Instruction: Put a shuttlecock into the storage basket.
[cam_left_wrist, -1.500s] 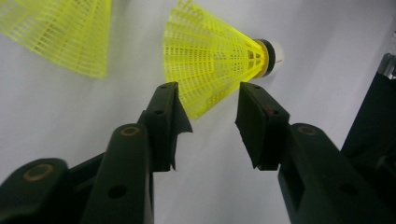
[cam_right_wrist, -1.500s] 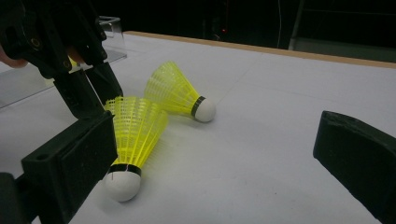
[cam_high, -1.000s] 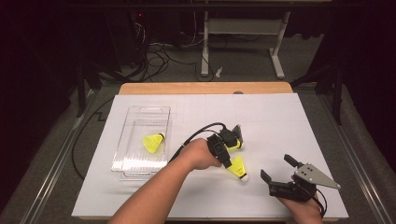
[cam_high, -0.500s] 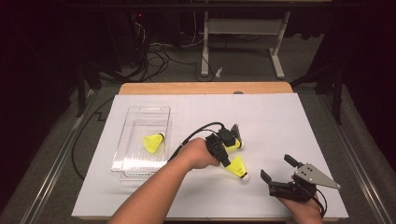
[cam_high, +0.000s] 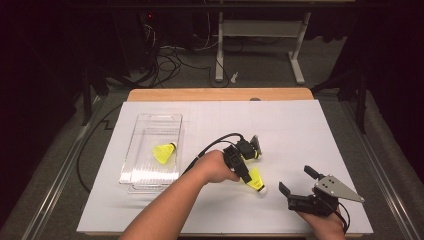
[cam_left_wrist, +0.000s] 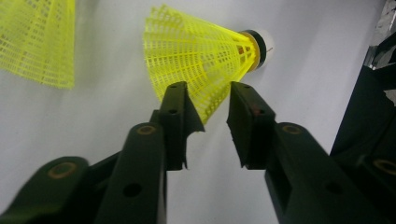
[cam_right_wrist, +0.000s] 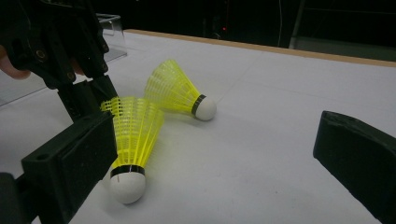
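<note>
A yellow shuttlecock (cam_high: 255, 178) lies on its side on the white table cover, its white cork pointing at me. My left gripper (cam_high: 247, 176) reaches its skirt (cam_left_wrist: 196, 51) from behind. The jaws have just been opening, and the skirt's rim sits between the tips without being pinched. A second yellow shuttlecock (cam_right_wrist: 175, 88) lies just beyond, partly hidden by the gripper in the high view. A third one (cam_high: 165, 151) rests in the clear plastic box (cam_high: 150, 177). My right gripper (cam_high: 296, 179) stands wide open near the front edge, facing the nearest shuttlecock (cam_right_wrist: 133, 133), with nothing between its jaws.
The clear box sits on the left half of the cover. The left gripper's black cable (cam_high: 215, 145) loops above the hand. A wooden table edge (cam_high: 220, 94) runs along the back, with a dark floor, cables and a stand beyond.
</note>
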